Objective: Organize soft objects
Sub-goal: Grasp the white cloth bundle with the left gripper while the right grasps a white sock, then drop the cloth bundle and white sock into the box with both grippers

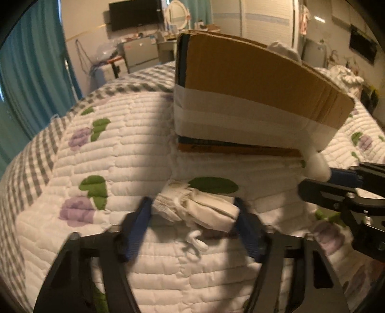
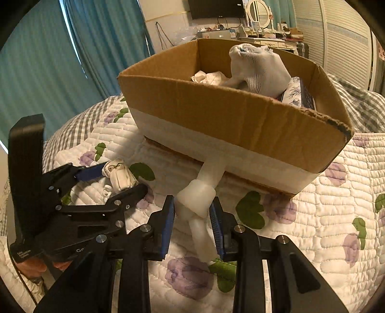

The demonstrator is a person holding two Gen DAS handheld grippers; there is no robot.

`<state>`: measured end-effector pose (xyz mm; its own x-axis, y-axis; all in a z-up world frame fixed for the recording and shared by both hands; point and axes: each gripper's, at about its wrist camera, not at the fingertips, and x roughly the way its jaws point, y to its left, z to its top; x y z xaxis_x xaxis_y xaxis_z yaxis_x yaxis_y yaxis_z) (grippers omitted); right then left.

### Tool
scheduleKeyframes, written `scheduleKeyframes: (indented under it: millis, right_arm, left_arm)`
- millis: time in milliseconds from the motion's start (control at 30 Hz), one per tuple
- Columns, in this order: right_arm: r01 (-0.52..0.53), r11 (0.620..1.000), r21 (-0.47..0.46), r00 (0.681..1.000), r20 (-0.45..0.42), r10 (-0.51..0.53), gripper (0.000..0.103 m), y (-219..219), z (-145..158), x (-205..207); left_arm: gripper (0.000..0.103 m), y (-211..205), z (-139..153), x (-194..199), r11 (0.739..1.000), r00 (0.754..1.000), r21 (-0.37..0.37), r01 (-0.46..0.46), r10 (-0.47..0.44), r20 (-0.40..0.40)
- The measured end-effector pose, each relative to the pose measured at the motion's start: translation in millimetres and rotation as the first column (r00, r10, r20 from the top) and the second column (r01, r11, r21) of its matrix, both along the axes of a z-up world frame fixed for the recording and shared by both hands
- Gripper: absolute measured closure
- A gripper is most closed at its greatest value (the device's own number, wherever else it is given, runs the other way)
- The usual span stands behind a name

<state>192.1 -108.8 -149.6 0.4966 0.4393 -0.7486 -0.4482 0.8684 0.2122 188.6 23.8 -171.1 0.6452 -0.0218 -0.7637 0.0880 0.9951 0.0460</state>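
My left gripper (image 1: 193, 210) is shut on a folded white sock bundle (image 1: 199, 208) and holds it just above the floral quilt (image 1: 115, 156); it also shows in the right wrist view (image 2: 115, 177) with the bundle (image 2: 119, 175). My right gripper (image 2: 192, 211) is shut on a knotted white sock (image 2: 196, 199), whose end shows in the left wrist view (image 1: 316, 165). Both are in front of the open cardboard box (image 2: 216, 110), also seen from the left (image 1: 252, 79), which holds a grey-white sock ball (image 2: 259, 69) and other white fabric.
The box stands on the bed. Teal curtains (image 2: 72, 60) hang on the left. A dresser with a mirror (image 2: 261, 14) and a TV (image 2: 216, 8) stand behind. A grey checked cloth (image 2: 361, 103) lies to the right of the box.
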Motion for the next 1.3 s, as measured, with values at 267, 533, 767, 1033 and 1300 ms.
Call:
scheduleKeyframes:
  millis: [267, 533, 767, 1033, 1300]
  right_arm:
    - [0.006, 1.000, 0.010, 1.000, 0.016, -0.006, 0.074, -7.1, 4.9, -10.3]
    - [-0.006, 0.998, 0.066, 0.997, 0.072, 0.001, 0.074, -32.4, 39.0, -46.7]
    - [-0.012, 0.991, 0.130, 0.988, 0.153, -0.009, 0.074, -61.6, 84.7, -75.8]
    - [-0.029, 0.987, 0.156, 0.969, 0.247, -0.011, 0.074, -91.0, 139.9, -67.1]
    - [-0.042, 0.991, 0.124, 0.954, 0.299, 0.003, 0.074, -106.4, 175.7, -16.8]
  left_arm:
    - [0.046, -7.5, 10.4, -28.1, 0.999, 0.999, 0.002, -0.050, 0.050, 0.009]
    - [0.046, -25.3, 56.0, -72.3, 0.996, 0.995, -0.064, -0.068, 0.072, 0.068]
    - [0.046, -56.5, 90.6, -98.7, 0.995, 0.991, -0.089, -0.043, 0.053, 0.122]
    - [0.046, -72.7, 131.9, -79.9, 0.995, 0.982, -0.098, -0.026, 0.043, 0.185]
    - [0.046, -78.3, 159.9, -7.6, 0.999, 0.969, -0.046, -0.015, 0.025, 0.245]
